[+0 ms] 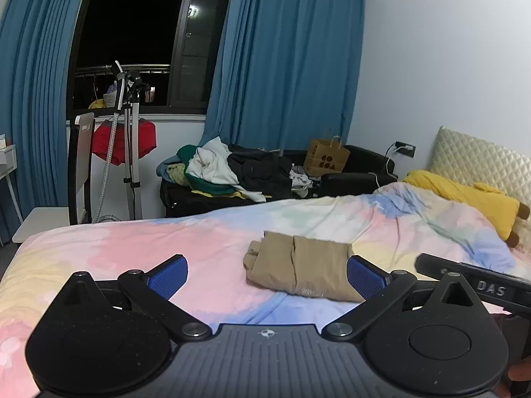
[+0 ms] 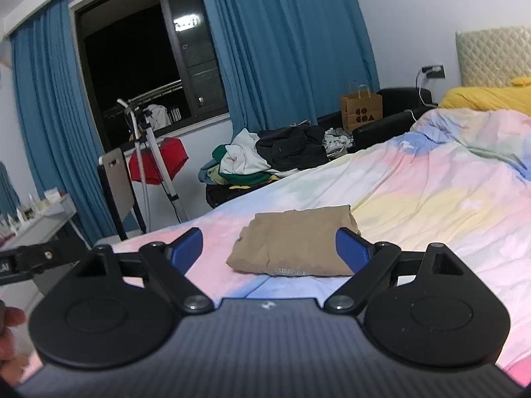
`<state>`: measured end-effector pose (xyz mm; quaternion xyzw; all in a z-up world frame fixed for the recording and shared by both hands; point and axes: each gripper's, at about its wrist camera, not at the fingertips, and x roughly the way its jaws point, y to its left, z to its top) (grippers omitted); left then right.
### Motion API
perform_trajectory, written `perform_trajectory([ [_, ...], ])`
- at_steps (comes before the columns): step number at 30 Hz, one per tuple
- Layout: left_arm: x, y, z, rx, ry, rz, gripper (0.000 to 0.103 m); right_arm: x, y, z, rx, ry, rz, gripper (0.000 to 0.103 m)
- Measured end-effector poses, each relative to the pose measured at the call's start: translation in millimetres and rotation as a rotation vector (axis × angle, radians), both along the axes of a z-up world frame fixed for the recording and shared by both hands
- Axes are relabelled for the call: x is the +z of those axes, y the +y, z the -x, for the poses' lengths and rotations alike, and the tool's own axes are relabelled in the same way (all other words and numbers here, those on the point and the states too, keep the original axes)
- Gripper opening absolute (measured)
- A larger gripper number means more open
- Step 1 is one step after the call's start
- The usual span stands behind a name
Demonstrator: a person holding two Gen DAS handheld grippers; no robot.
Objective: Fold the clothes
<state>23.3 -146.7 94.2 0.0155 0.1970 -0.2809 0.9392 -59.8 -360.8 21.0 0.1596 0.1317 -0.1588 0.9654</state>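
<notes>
Tan garment's [image 1: 300,265] near corner hidden — behind right pad [image 1: 366,277]

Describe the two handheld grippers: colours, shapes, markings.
Both match. The left gripper and right gripper have matte black linkage arms on round black discs, silver pivot bolts, textured blue finger pads, and a ribbed grey body bearing a small round crosshair mark. White "DAS" lettering marks one side.

Even indoor light fills the room; the window [image 1: 129,43] is black, with a lamp's glare on its glass. Shadows are soft. Fisheye bends the curtains [image 2: 282,43] and darkens corners. The right view is slightly blurred.
</notes>
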Motion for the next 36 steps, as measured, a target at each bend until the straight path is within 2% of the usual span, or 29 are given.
perform_trajectory([
  [8,-38.9,-2.6,-9.3,0.028,-0.02,-0.026,0.103,-32.7,14.0,-16.4,-0.018,0.029,0.07,0.089],
  [16,-69.8,-1.5,-14.1,0.054,-0.054,-0.065,0.103,-70.8,16.9,-32.6,-0.034,0.098,0.124,0.089],
  [23,-90.8,-1.6,-9.0,0.04,-0.036,-0.098,0.103,-79.5,27.0,-36.0,-0.039,0.121,0.173,0.089],
  [28,-95.3,-5.2,-3.3,0.058,-0.066,-0.125,0.103,-80.9,28.0,-32.5,-0.052,0.115,0.171,0.089],
  [36,-88.5,0.1,1.5,0.058,-0.078,-0.105,0.103,-81.9,29.7,-30.3,-0.06,0.116,0.157,0.089],
])
